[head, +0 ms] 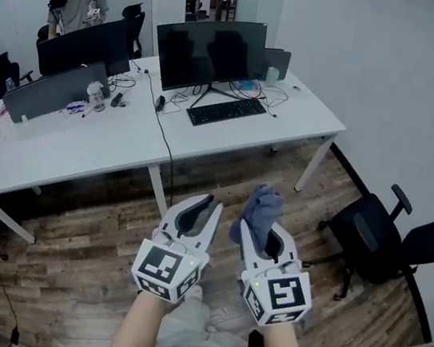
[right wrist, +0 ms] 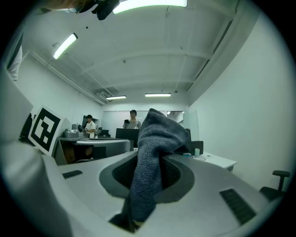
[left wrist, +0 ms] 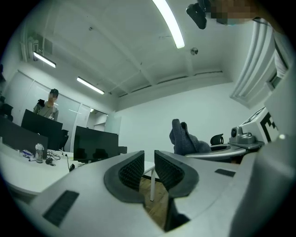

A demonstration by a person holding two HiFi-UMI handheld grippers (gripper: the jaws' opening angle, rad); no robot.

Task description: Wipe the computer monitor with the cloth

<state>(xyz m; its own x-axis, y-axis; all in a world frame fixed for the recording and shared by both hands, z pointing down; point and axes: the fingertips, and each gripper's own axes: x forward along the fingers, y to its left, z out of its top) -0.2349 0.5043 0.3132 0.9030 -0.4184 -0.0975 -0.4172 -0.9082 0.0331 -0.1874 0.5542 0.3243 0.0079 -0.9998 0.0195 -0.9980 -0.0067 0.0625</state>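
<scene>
The black computer monitor [head: 211, 51] stands switched off on the white desk [head: 290, 115], far ahead of both grippers. A blue-grey cloth [head: 263, 204] sticks up from my right gripper [head: 262, 222], which is shut on it. In the right gripper view the cloth [right wrist: 152, 148] fills the gap of that gripper [right wrist: 150, 162] and flops over its tips. My left gripper [head: 209, 202] is held beside it, low and near my body. Its jaws [left wrist: 149, 162] stand almost together with nothing between them. The monitor [left wrist: 95, 144] shows small at the left of that view.
A black keyboard [head: 226, 111] and cables lie in front of the monitor. More monitors [head: 82, 47] stand on the desk to the left, and a person [head: 79, 3] stands behind them. An office chair [head: 366, 231] sits at the right on the wooden floor.
</scene>
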